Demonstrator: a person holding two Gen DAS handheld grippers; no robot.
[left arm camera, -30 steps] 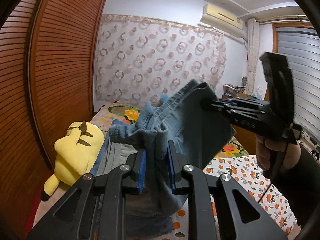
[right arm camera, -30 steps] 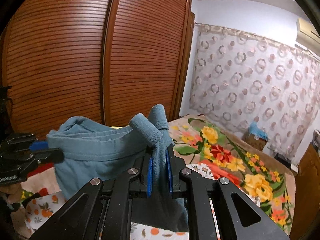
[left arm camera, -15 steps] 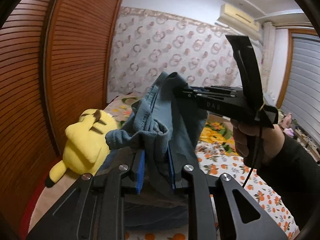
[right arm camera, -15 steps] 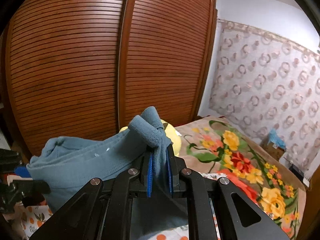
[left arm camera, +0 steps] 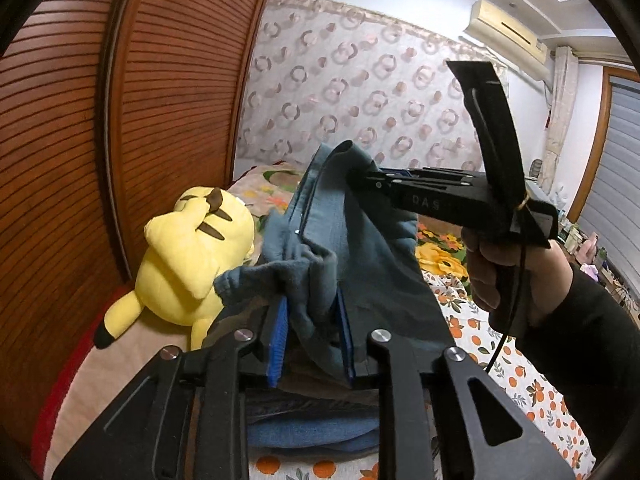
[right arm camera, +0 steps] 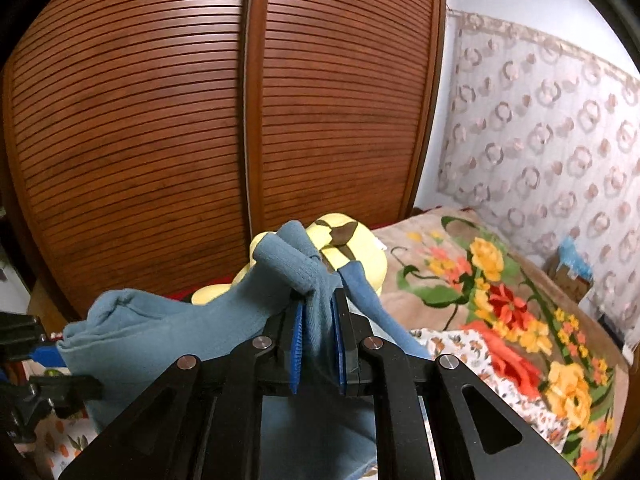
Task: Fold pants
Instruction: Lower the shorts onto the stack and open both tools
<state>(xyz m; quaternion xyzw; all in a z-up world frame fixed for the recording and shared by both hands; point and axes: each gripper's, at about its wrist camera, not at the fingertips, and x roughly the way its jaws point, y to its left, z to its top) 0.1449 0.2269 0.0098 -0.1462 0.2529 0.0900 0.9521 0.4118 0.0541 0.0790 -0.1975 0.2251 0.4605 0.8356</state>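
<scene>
Now your left hand-held gripper (left arm camera: 312,332) has just been easing its pinch on the blue pants (left arm camera: 360,264) held above the bed (right arm camera: 460,280); the right hand-held gripper (right arm camera: 318,340) pinches too. Lower both evenly.

I can't see the lower part of the pants (left arm camera: 372,264): my left gripper's (left arm camera: 311,332) black frame covers it, and the bottom edge cuts off the folded pile (left arm camera: 312,428) under them. The plush toy (right arm camera: 360,256) is half hidden behind cloth in the right wrist view. My sleeve (left arm camera: 588,344) runs out of frame. Items on the far shelf (left arm camera: 580,236) are too small to identify.
</scene>
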